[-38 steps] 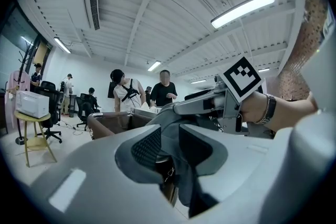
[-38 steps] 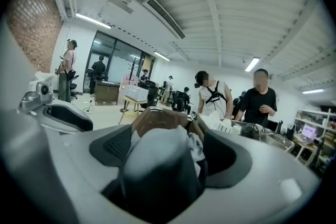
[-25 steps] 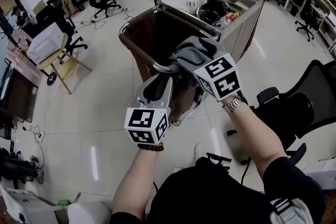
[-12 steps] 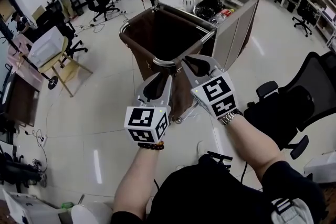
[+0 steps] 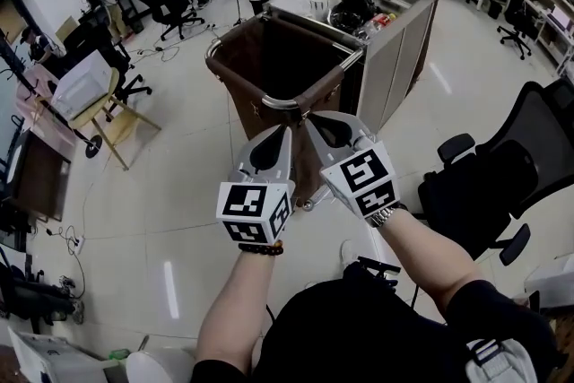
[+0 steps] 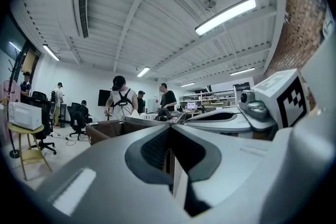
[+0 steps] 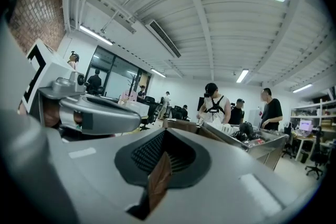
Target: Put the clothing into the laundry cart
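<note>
Brown laundry cart (image 5: 240, 94) shows only a dark inside; left gripper (image 5: 283, 132) and right gripper (image 5: 312, 119) just closed, empty.

Laundry cart (image 5: 269, 58) open-topped, steel trolley (image 5: 399, 49) alongside, office chair (image 5: 484, 184) right

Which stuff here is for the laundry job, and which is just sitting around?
For the job: brown fabric laundry cart with metal rim; left gripper; right gripper, both shut.
Just around: steel trolley; black office chair; wooden chair.
</note>
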`<action>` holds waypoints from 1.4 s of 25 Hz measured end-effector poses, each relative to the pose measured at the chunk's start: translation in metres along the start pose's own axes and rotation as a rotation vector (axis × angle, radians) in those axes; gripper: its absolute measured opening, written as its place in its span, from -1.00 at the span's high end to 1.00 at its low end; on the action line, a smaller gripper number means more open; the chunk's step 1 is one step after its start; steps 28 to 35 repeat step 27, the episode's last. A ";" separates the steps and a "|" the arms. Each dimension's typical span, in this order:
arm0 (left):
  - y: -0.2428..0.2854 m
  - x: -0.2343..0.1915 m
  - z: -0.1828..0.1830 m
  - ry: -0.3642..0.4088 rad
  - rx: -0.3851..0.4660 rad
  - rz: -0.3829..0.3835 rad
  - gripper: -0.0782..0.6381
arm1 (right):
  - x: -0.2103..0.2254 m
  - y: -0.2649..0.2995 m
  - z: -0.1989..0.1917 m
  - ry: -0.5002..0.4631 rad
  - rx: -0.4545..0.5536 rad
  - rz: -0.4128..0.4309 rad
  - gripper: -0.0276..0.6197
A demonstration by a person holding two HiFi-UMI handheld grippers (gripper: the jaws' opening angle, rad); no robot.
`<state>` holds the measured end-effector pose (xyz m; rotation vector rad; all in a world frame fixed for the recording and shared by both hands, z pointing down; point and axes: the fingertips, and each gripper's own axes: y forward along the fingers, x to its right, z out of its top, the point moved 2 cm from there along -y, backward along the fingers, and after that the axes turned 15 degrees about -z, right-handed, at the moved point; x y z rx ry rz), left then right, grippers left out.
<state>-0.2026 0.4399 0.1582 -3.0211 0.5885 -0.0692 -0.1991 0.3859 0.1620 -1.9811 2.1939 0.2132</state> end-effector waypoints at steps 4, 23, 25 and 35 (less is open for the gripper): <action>-0.003 0.004 0.000 0.003 0.000 -0.001 0.77 | -0.005 -0.007 0.001 0.004 0.004 0.000 0.91; -0.010 0.000 -0.005 -0.012 -0.012 -0.015 0.77 | -0.015 -0.005 0.002 -0.002 -0.006 -0.004 0.91; -0.009 -0.001 -0.006 -0.013 -0.013 -0.016 0.77 | -0.015 -0.005 0.001 -0.003 -0.006 -0.005 0.91; -0.010 -0.001 -0.008 -0.014 -0.014 -0.017 0.77 | -0.016 -0.004 0.001 -0.003 -0.006 -0.005 0.91</action>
